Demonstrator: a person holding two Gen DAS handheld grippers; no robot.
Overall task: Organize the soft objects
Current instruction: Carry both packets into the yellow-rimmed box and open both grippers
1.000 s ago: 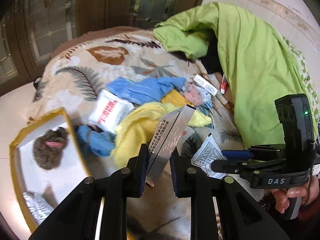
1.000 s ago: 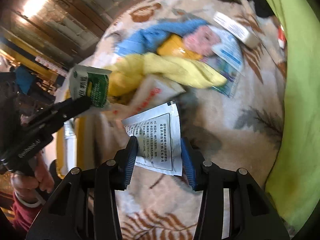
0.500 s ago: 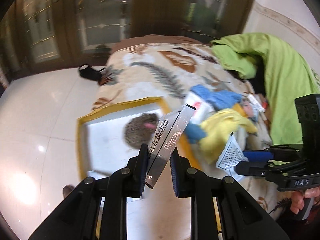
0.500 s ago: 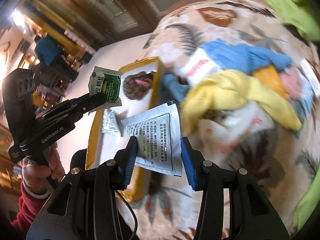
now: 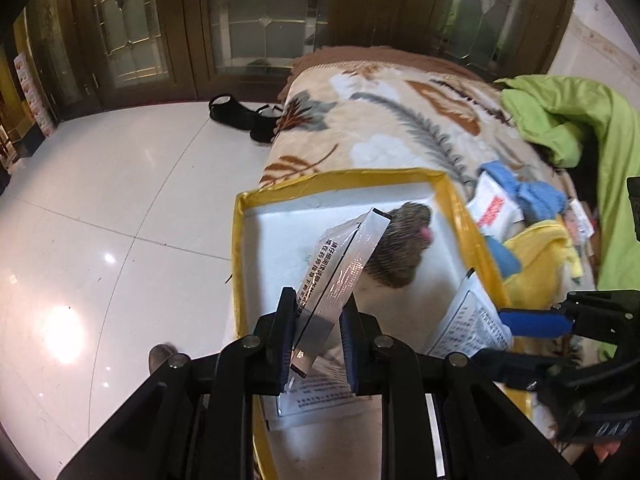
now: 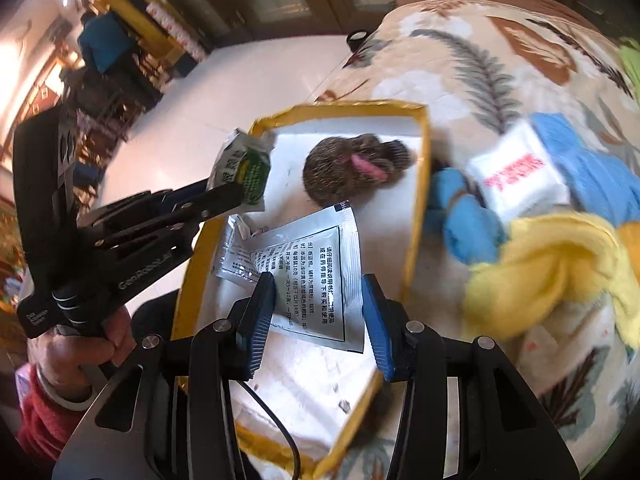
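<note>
My left gripper (image 5: 318,332) is shut on a green-and-white sachet (image 5: 340,264), held edge-on above the white box with a yellow rim (image 5: 239,240). In the right wrist view the same sachet (image 6: 244,172) shows its green face at the left gripper (image 6: 236,196). My right gripper (image 6: 320,312) is shut on a silver sachet with black print (image 6: 316,276), also above the box (image 6: 416,208). A brown furry toy (image 6: 352,168) lies at the box's far end. Another sachet (image 6: 234,260) lies on the box floor.
The box rests at the edge of a leaf-patterned bed (image 5: 400,112). To its right lie a white packet with red print (image 6: 516,176), blue cloths (image 6: 592,168) and a yellow cloth (image 6: 552,268). A green blanket (image 5: 580,128) is bunched at far right. Black shoes (image 5: 244,116) stand on the white tiled floor.
Both grippers have swung left from over the pile on the bed to over the yellow-rimmed box, each still holding its sachet. Both wrists have rolled.
</note>
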